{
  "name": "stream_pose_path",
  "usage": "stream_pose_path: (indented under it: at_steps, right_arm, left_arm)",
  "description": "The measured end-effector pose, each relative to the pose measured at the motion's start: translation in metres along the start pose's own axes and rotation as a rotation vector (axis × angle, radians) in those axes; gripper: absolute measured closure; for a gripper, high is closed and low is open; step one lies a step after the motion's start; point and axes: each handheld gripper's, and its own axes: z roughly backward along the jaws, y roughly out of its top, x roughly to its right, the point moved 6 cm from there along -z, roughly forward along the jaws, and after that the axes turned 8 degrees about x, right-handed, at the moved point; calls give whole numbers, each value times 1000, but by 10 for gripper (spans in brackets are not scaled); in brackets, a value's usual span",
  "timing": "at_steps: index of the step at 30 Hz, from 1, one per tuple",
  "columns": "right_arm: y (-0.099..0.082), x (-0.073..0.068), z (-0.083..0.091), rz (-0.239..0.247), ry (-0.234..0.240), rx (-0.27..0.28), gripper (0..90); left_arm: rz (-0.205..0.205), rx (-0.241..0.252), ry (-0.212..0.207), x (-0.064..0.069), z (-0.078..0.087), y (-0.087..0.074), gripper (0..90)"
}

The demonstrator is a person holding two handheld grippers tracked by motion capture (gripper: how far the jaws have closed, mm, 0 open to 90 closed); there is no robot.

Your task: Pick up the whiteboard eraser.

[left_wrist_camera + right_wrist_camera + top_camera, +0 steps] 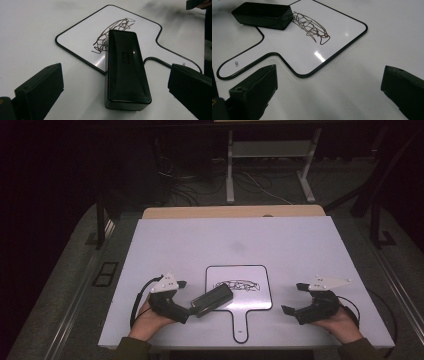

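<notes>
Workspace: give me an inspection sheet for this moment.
Surface: white rectangular tabletop, bare around the job.
Job's things: black block eraser lying across the left edge of the small white handled board; dark scribble unwiped.
Clutter: nothing seen.
Grippers: left gripper open, jaws astride the eraser, apart from it; right gripper open, empty.
Cables: black cable trails from the left gripper.
Surroundings: dark floor, tangled floor wires, white frame legs.

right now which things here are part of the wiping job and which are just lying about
In the job:
- black eraser, lying between the open jaws of the left gripper
- small handled whiteboard
- scribble on it
- right gripper, open, apart from the board

Lying about:
- wooden board at the table's far edge
- cables on the floor
- white frame legs
</notes>
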Motion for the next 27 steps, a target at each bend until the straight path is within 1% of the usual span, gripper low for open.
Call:
stream_pose_path:
  at_steps: [4,9,19,20,27]
  right_arm:
    - [0,0,1,-7,0,4,0]
    - [-1,0,1,-4,6,3,0]
    - [1,-2,1,-5,3,10,0]
    - [1,-2,2,-6,3,10,0]
    - [0,0,1,-13,4,10,0]
  left_arm:
    - [5,1,2,-1,0,0,0]
    - [4,-1,11,-2,2,1,0]
    - [-13,8,2,-1,4,7,0]
    - [-7,10,3,-1,3,8,0]
    - [-1,15,2,-3,0,12,3]
